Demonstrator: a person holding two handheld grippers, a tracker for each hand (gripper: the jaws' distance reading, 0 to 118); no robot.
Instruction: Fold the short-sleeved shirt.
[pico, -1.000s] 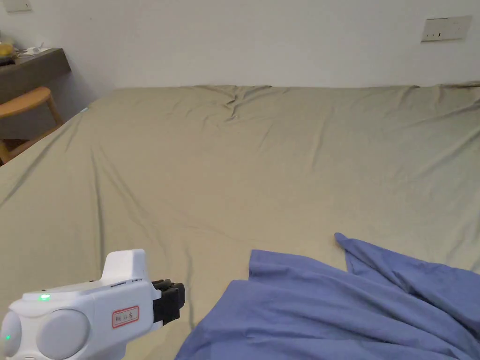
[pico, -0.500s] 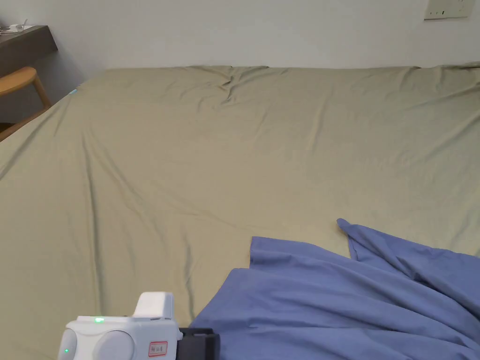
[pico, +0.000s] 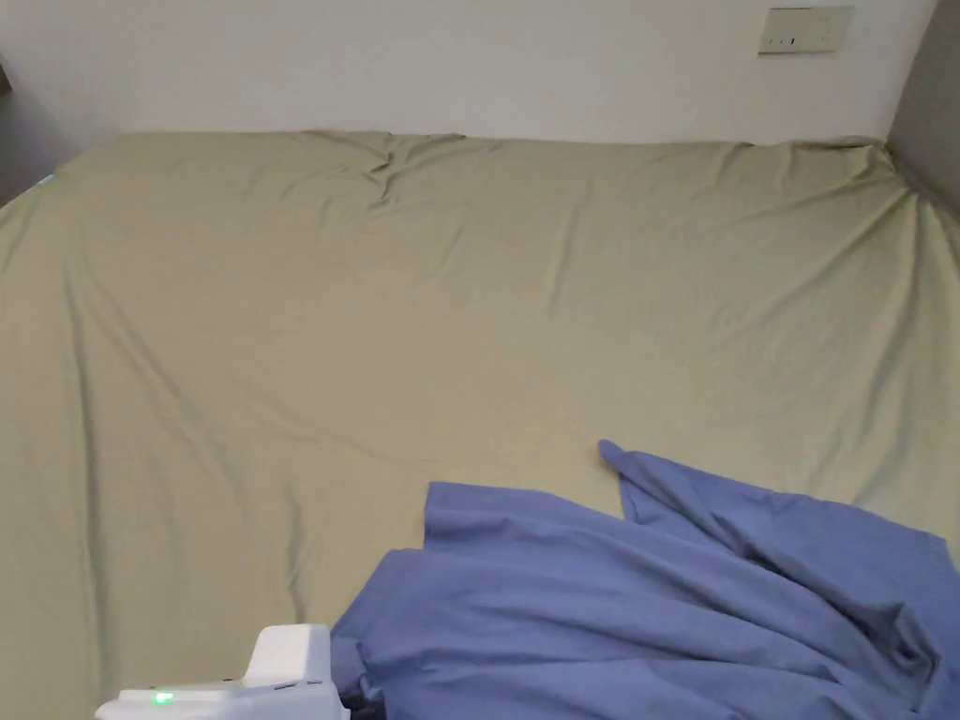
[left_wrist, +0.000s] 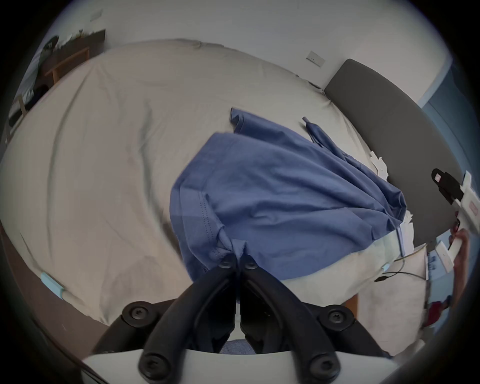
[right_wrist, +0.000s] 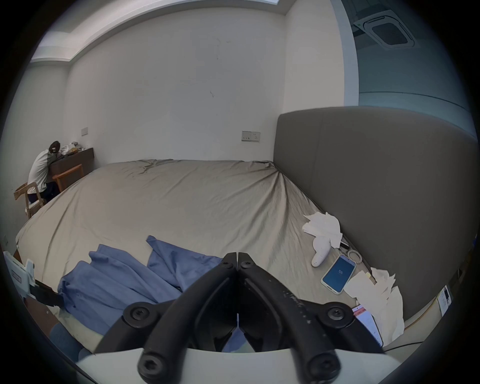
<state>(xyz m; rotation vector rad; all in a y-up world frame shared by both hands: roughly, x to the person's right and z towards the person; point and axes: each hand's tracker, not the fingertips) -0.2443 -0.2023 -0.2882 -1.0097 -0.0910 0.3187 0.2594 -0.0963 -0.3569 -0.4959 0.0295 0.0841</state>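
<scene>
Bed (pico: 375, 309) holds shirt (left_wrist: 272, 187), hem in left gripper (left_wrist: 237, 256).

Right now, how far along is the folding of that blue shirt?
Barely begun. Done so far: the left gripper is shut on the hem of the shirt, with cloth bunched between its jaws. In hand: the shirt lies crumpled in loose ridges on the bed. The right gripper is shut, with nothing between its tips. Left: spreading the shirt flat and every fold.
</scene>
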